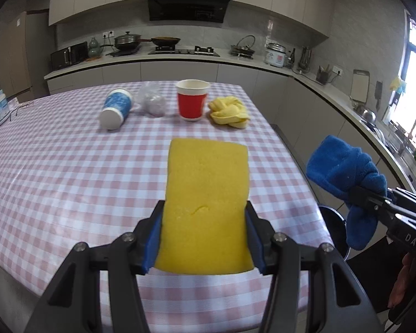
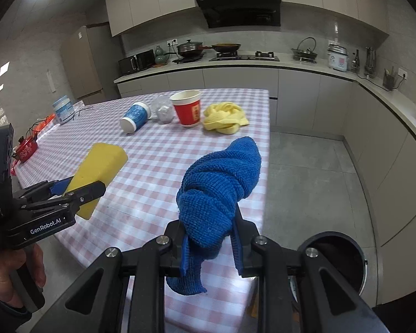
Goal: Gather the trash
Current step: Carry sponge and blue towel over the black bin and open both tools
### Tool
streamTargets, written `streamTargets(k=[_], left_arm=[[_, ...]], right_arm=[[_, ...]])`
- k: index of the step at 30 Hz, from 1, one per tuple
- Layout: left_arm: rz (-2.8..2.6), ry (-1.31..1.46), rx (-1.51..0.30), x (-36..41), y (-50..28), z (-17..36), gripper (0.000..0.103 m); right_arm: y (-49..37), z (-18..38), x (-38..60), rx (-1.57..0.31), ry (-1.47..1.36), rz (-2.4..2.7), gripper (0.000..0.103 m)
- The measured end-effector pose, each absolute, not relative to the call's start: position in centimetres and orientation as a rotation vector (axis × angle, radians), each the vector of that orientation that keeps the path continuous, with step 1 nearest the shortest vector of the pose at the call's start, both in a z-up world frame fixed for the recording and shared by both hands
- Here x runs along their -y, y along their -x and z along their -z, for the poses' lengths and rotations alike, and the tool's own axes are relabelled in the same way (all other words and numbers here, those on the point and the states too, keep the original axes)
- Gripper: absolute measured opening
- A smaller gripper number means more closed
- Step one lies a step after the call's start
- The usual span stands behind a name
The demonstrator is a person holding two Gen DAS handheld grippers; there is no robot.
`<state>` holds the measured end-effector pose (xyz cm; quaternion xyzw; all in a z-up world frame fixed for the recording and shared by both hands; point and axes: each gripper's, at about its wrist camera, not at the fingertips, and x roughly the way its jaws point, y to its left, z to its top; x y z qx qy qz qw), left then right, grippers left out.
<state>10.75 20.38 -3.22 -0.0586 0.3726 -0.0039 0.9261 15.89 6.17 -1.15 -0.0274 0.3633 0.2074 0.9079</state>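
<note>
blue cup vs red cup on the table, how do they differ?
The blue cup lies on its side, its white end toward the cameras; the red cup stands upright with its mouth open at the top. The blue cup is blue and white with a pattern; the red cup is red with a cream rim and a label visible from the right wrist. Both rest untouched on the checked table.

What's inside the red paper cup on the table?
The red paper cup stands upright; only its pale inner wall near the rim shows. The bottom is hidden by the cup's own front wall, so any contents can't be seen.
</note>
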Motion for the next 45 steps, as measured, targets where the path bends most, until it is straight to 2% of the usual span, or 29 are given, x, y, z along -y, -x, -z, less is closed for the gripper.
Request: streamTargets(k=[14, 25, 32, 45], left_arm=[[0.087, 0.065, -0.782, -6.2, -11.7, 2.9, 0.054], [0.176, 0.025, -0.845, 4.2, -12.2, 5.8, 0.054], [0.183, 0.022, -0.909, 7.1, -12.5, 8.8, 0.054], [0.19, 0.05, -1.021, 9.6, -14.1, 13.9, 0.054]], right_arm=[[-15.1, 1.0, 10.0, -0.751, 0.017, -0.348, 0.026], [-14.0, 4.1, 19.8, -0.81, 0.034, -0.304, 0.026], [-13.9, 7.2, 23.3, -0.866, 0.047, -0.306, 0.026], [-16.6, 14.1, 23.7, -0.971, 0.143, -0.388, 0.026]])
